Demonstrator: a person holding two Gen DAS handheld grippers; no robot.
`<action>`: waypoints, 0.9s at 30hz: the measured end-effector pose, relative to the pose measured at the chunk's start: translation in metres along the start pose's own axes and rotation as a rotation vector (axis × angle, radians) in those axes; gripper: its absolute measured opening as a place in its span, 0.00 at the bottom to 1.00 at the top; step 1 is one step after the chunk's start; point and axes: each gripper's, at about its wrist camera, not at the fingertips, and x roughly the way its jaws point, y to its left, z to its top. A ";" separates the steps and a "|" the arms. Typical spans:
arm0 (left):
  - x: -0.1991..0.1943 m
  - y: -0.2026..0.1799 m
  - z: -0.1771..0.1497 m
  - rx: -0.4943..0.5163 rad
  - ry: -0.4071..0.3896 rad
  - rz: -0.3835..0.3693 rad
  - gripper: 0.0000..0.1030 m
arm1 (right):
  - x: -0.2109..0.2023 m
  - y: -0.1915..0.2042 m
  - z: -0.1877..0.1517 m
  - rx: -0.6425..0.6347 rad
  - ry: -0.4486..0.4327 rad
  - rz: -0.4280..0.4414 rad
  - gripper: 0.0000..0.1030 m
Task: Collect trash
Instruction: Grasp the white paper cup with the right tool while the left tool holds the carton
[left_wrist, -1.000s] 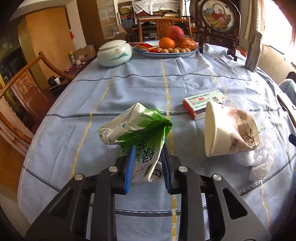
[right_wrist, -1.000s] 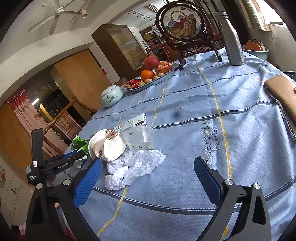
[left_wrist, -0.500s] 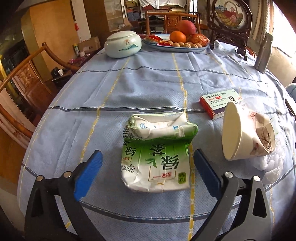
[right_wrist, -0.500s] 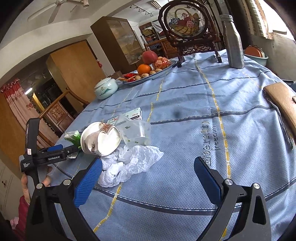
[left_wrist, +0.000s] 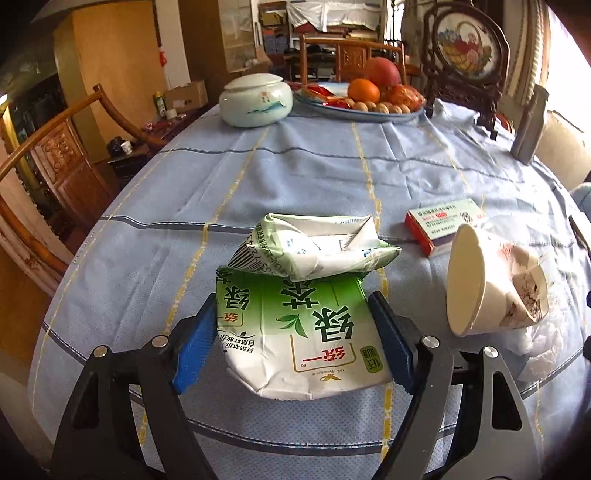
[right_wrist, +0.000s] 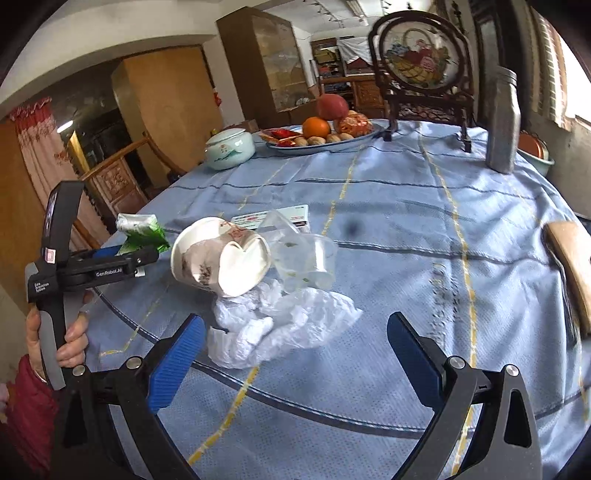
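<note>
my left tongs (left_wrist: 291, 339) are closing now, and the crushed green carton (left_wrist: 299, 302) lies flat on the blue tablecloth (left_wrist: 314, 173) between the blue pads (left_wrist: 194, 350). the pads stand at its two side edges; i cannot tell if they press it yet. the long axis of the carton runs toward 12 o'clock from the tongs, with the folded top far from me, so i judge the pads take it across the short width.

at 2 o'clock from the left tongs lies the tipped paper bowl (left_wrist: 491, 284), and behind it, near 1 o'clock, a small red and white box (left_wrist: 443, 223).

my right tongs (right_wrist: 295, 354) are wide apart with nothing between them. the white crumpled bag (right_wrist: 280, 325) lies just ahead at 12 o'clock, touching the bowl and a clear plastic cup (right_wrist: 306, 254) behind it. for this bag the right hand is nearer, i think.
</note>
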 end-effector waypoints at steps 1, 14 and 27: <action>-0.001 0.004 0.001 -0.016 -0.001 -0.012 0.75 | 0.003 0.007 0.007 -0.019 0.003 0.014 0.95; -0.010 0.021 0.000 -0.105 -0.027 -0.153 0.75 | 0.093 0.086 0.043 -0.523 0.116 0.038 0.94; -0.011 0.032 0.001 -0.158 -0.040 -0.236 0.76 | 0.081 0.059 0.054 -0.338 0.028 0.104 0.31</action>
